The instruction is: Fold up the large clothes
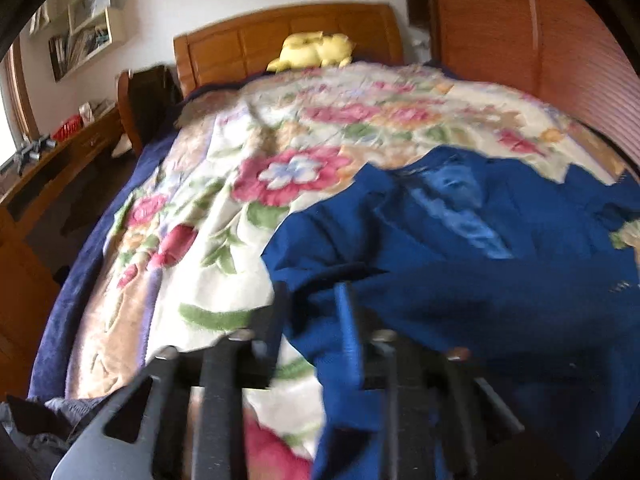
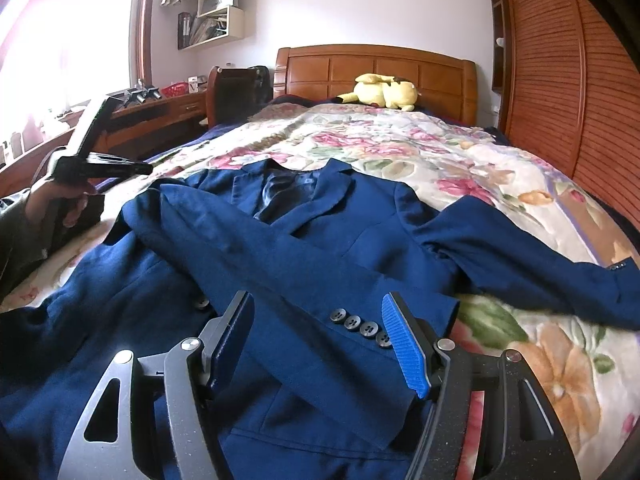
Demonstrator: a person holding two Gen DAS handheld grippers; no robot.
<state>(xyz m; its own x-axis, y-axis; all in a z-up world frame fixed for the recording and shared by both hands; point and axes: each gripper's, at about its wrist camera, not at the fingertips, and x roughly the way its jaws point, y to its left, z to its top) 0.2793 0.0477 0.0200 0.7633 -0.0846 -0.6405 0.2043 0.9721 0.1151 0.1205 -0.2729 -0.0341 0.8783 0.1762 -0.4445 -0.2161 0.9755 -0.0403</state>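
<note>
**A:** Where is the garment?

**B:** The navy blue suit jacket lies face up on the flowered quilt that covers the bed, its collar toward the wooden headboard. One sleeve is folded slantwise across the front. Its cuff, with a row of four dark buttons, ends close under the right tongs. The other sleeve stretches out sideways over the quilt, toward the slatted wooden wardrobe doors.

**A:** And are the right tongs gripping anything?

**B:** No. Their jaws stand wide apart above the jacket. The buttoned cuff shows between them, just beside the blue ribbed pad, but I cannot tell whether it touches.

**A:** The left tongs?

**B:** The left wrist view is blurred. The left tongs show a narrow gap between the fingers, with blue cloth beyond them. In the right wrist view a hand holds them up beside the jacket's shoulder, clear of the cloth, so they are slightly parted and carry nothing.

**A:** Anything else around?

**B:** A yellow plush toy lies at the headboard. A wooden desk stands under the window beside the bed.
</note>
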